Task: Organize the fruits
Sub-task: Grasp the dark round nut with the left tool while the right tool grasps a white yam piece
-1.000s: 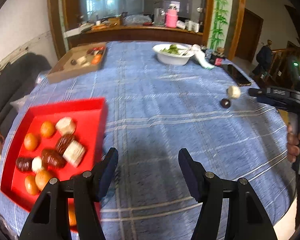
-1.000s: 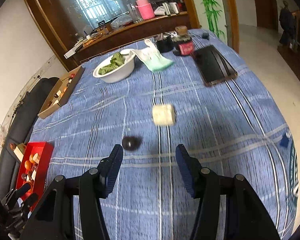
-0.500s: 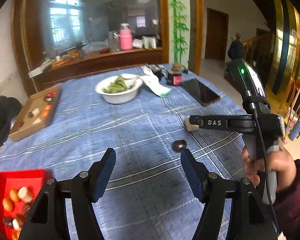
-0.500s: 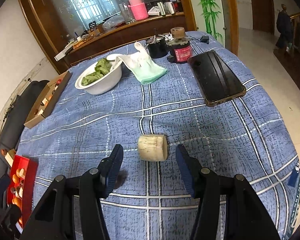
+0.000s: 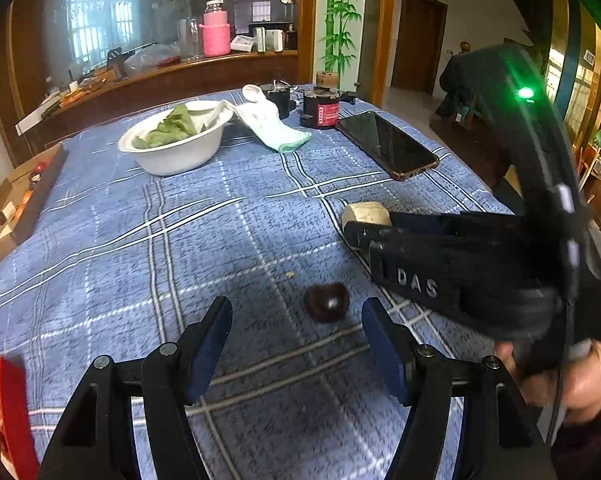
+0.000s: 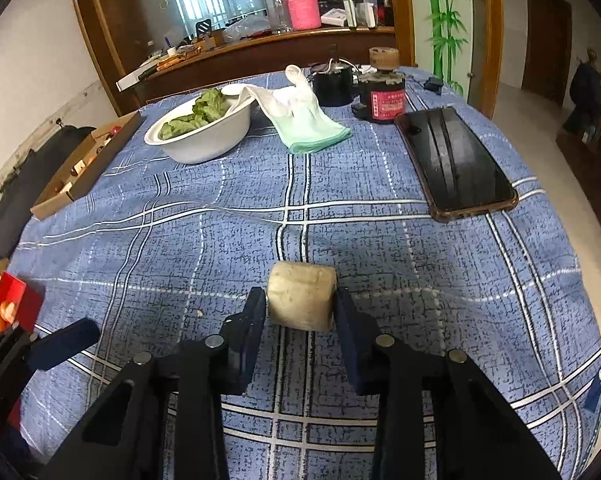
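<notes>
A: Left side first?
B: At the tabletop's left edge, a red tray (image 6: 8, 304) holding orange fruit. Further back along that edge, an open cardboard box (image 6: 85, 162).

A: And the left gripper (image 5: 296, 340)?
B: Tilted steeply down over the near part of the blue checked tablecloth (image 5: 180, 240). Fingers spread wide, gripping nothing. Just ahead of the gap, nearer the right finger, a dark round fruit (image 5: 326, 302) lying on the cloth, touched by neither pad.

A: Middle of the table?
B: Toward the far edge, a white bowl (image 6: 204, 136) of green leaves, with a pale glove (image 6: 300, 116) draped from its rim onto the cloth.

A: Then the right gripper (image 6: 301, 307)?
B: Angled down too, held in a hand (image 5: 572, 384) at the near right edge. Jaws just closed in; pads pressed on both sides of a pale cut fruit chunk (image 6: 302, 300), sitting near the table's centre.

A: Far right?
B: A dark phone (image 6: 456, 164) lying flat by the right edge, well apart from the chunk.
</notes>
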`<state>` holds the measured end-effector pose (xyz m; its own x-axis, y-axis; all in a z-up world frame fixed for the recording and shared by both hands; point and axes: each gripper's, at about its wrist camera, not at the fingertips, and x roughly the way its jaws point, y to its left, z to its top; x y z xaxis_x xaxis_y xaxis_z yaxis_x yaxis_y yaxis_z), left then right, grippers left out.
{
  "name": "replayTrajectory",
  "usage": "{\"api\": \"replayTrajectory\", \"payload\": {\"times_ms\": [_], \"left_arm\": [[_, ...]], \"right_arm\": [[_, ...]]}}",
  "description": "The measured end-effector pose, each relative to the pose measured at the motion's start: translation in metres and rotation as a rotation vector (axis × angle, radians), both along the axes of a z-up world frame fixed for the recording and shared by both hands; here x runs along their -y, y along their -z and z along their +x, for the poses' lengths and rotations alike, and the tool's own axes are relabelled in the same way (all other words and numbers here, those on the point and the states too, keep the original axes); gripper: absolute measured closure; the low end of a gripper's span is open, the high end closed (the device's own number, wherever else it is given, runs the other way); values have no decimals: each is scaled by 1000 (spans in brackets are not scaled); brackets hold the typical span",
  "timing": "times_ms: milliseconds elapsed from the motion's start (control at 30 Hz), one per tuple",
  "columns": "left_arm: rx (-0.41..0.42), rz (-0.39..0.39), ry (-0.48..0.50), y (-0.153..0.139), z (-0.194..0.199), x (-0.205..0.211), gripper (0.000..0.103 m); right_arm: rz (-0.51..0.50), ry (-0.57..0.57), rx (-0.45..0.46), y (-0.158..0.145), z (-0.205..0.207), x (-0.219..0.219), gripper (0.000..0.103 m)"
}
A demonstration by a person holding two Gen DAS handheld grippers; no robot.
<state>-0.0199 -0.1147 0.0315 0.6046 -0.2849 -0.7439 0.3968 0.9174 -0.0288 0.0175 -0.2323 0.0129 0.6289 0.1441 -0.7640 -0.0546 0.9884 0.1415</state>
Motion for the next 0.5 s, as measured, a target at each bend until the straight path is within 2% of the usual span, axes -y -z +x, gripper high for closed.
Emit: {"api": "replayTrajectory", "payload": {"times_ms": [100, 233, 400, 500], "left_arm": [[-7, 4, 21, 4, 7, 8, 34], [-20, 24, 52, 10, 12, 17, 46], [-42, 39, 56, 21, 19, 23, 52], [-66, 37, 56, 27, 22, 24, 61]], "right_arm": [[22, 6, -1, 0, 0, 4, 72], [63, 33, 11, -6, -4, 15, 72], [89, 50, 13, -7, -7, 23, 72], [84, 40, 11, -6, -7, 19, 72]]}}
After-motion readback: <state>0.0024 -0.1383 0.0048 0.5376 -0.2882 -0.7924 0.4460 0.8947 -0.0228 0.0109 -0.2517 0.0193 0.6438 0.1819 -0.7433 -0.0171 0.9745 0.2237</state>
